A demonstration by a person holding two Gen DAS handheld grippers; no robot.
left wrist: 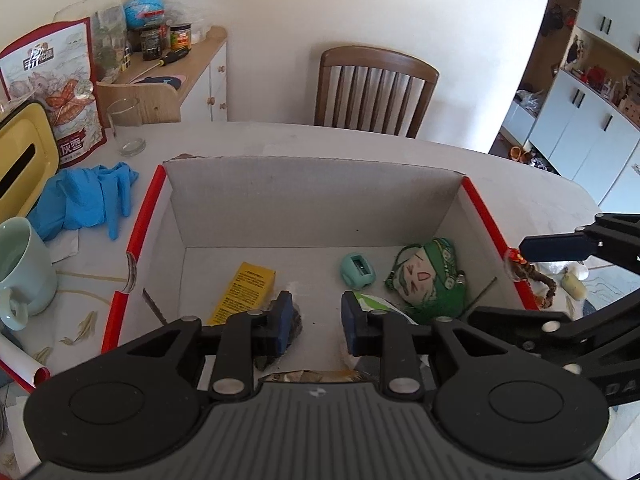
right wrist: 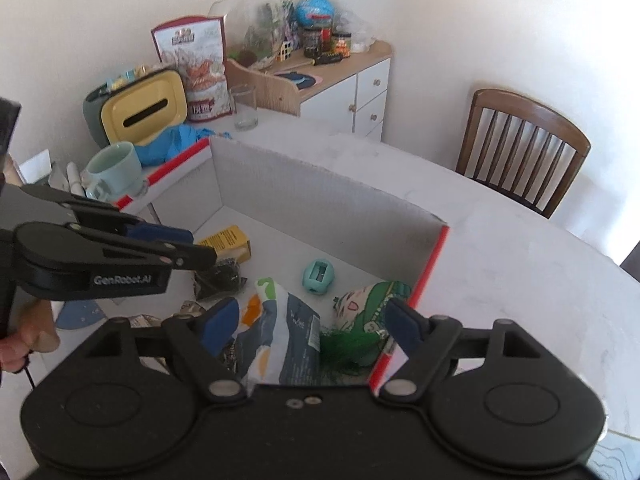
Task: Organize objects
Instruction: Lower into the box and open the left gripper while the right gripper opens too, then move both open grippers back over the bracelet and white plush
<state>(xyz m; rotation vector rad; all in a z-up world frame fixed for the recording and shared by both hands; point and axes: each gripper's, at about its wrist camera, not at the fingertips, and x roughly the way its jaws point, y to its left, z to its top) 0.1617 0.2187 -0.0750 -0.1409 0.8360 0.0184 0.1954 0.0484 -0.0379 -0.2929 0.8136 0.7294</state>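
A red-edged cardboard box [left wrist: 312, 208] sits open on the pale worktop [left wrist: 520, 176], already holding a yellow packet [left wrist: 244, 292] at its left, a mint pencil sharpener [left wrist: 357, 269] mid-floor, a green-haired plush doll [left wrist: 428, 276] at its right and a printed snack bag [right wrist: 280, 340] at its near side. The left claw [left wrist: 316, 320] hangs over the box's near edge, narrowly parted and empty, a dark crumpled wrapper [left wrist: 294, 326] just beneath it. The right claw [right wrist: 312, 324] hovers above the snack bag and doll, spread wide, holding nothing. The sorting looks midway; the next move likely calls for lowering one claw onto a chosen item. Left of the box lie blue gloves [left wrist: 92, 196], a mint mug [left wrist: 24, 268] and a glass [left wrist: 126, 126]; a wooden chair [left wrist: 372, 88] stands at the far side.
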